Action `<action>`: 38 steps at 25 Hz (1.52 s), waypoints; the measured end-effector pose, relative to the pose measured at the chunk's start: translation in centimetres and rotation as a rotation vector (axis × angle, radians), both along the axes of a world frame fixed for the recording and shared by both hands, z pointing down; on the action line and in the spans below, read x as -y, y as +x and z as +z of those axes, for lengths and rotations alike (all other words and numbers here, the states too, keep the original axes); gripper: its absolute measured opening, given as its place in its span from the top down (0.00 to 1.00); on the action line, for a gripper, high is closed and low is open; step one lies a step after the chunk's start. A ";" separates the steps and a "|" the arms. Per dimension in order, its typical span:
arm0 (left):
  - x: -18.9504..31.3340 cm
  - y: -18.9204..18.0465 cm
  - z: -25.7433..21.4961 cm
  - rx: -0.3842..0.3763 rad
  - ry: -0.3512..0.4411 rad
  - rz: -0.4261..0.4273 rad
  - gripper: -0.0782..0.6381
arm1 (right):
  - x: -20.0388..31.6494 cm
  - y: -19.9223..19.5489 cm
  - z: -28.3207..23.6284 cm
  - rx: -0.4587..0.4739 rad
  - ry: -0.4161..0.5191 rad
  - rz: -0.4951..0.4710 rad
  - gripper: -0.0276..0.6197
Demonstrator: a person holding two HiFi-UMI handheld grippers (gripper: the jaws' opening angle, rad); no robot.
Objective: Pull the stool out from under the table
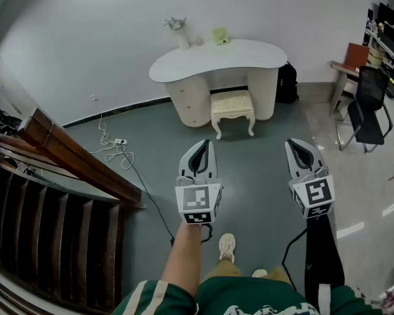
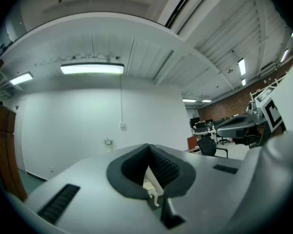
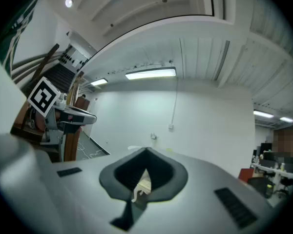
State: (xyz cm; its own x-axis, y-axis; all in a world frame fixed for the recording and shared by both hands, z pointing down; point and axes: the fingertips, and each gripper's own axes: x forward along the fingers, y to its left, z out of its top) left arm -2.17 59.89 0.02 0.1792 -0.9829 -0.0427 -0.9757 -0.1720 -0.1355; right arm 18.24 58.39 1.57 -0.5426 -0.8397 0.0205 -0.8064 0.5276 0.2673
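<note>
Dressed in a green top, a person held two grippers level and side by side over the grey floor, aimed at the far wall, apparently lining up an approach. Both the left gripper (image 1: 203,151) and the right gripper (image 1: 299,151) had their jaws closed together on nothing. The stool (image 1: 232,105) stood well apart from them, its far part tucked under the white table (image 1: 217,61), between the drawer pedestal and the right support. Its cushioned seat ran long from left to right, parallel to the table's edge, with one long side and two legs facing the person.
</note>
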 end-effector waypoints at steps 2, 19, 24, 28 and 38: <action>-3.2 2.5 -0.1 -0.008 0.004 0.007 0.89 | -3.3 2.3 -0.1 0.013 0.001 -0.011 0.95; -14.4 12.3 -0.3 0.061 0.015 0.020 0.89 | -14.5 10.7 1.3 0.071 -0.063 -0.041 0.62; -15.4 14.2 -0.1 0.054 0.014 0.083 0.60 | -15.6 11.2 0.7 0.098 -0.049 -0.056 0.46; -15.2 14.5 -0.6 0.029 0.023 0.101 0.47 | -15.2 12.1 0.5 0.130 -0.051 -0.045 0.40; -10.4 13.2 0.7 -0.019 0.019 0.109 0.39 | -9.8 11.8 1.5 0.184 -0.049 -0.011 0.32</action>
